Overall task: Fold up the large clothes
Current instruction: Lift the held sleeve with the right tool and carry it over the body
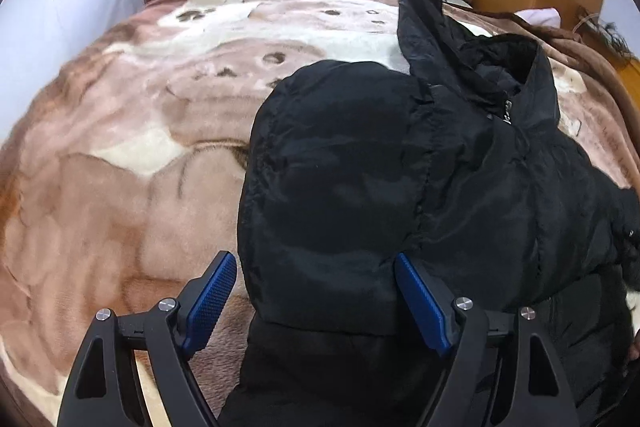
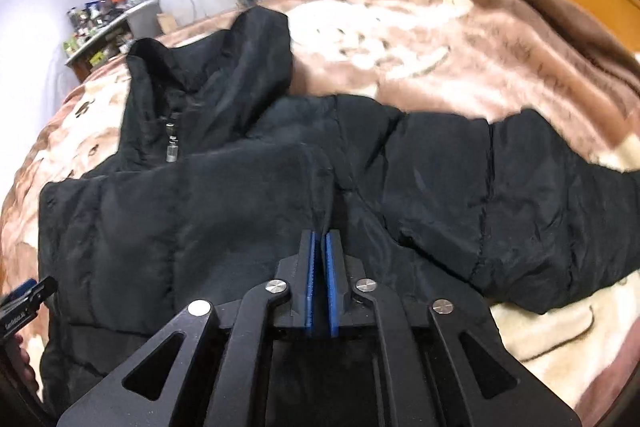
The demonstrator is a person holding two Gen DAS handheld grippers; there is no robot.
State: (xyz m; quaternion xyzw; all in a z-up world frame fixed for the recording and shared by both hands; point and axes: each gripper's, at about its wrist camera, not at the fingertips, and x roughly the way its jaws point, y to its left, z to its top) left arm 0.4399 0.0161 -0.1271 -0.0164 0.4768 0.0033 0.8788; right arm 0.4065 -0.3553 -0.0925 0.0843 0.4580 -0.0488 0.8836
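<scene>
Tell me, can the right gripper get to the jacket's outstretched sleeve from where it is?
Probably yes: the sleeve lies flat on the blanket with nothing over it, but the right gripper looks shut and must open first.

Both wrist views close over jacket (image 1: 400, 187)

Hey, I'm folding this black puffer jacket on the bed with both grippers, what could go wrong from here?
1. The left gripper is open around the folded-over sleeve; the puffy fabric may spring back unfolded.
2. The right gripper is nearly shut, apparently pinching a fabric edge; slick material could slip out when pulled.
3. The other sleeve still lies spread on the blanket, so the black jacket may drag unevenly.
</scene>
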